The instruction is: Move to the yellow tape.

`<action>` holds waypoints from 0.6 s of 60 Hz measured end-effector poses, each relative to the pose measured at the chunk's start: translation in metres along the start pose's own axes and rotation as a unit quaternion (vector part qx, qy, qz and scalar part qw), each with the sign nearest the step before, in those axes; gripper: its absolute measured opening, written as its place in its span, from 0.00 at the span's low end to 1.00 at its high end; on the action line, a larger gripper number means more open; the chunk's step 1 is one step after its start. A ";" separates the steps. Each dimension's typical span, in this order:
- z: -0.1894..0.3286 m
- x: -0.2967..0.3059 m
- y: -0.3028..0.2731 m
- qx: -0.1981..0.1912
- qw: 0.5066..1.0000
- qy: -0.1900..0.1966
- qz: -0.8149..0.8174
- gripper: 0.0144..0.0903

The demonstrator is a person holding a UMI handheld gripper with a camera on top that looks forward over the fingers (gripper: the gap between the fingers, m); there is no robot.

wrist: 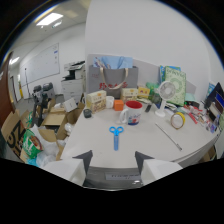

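Observation:
The yellow tape (177,120) is a ring lying flat on the white table (95,137), far ahead and well to the right of my fingers, near pens and a small white fan (165,95). My gripper (114,156) is open and holds nothing; its two dark fingertips (85,157) stand wide apart over the table's near edge. Blue-handled scissors (116,136) lie just ahead, between the lines of the two fingers.
A white mug with a red rim (132,113), an orange cube (118,105), small boxes and a grey bag (114,80) stand further back. A long thin stick (167,136) lies right of the scissors. Cardboard boxes and bags (35,135) crowd the floor left of the table.

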 end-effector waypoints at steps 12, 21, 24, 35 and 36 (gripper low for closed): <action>-0.009 0.019 0.010 -0.009 1.000 0.001 0.003 0.92; -0.020 0.050 0.026 -0.027 1.000 0.010 -0.001 0.92; -0.023 0.069 0.033 -0.034 0.999 0.015 -0.002 0.92; -0.031 0.139 0.046 -0.052 0.998 0.042 0.003 0.92; -0.030 0.145 0.045 -0.052 0.998 0.045 0.004 0.92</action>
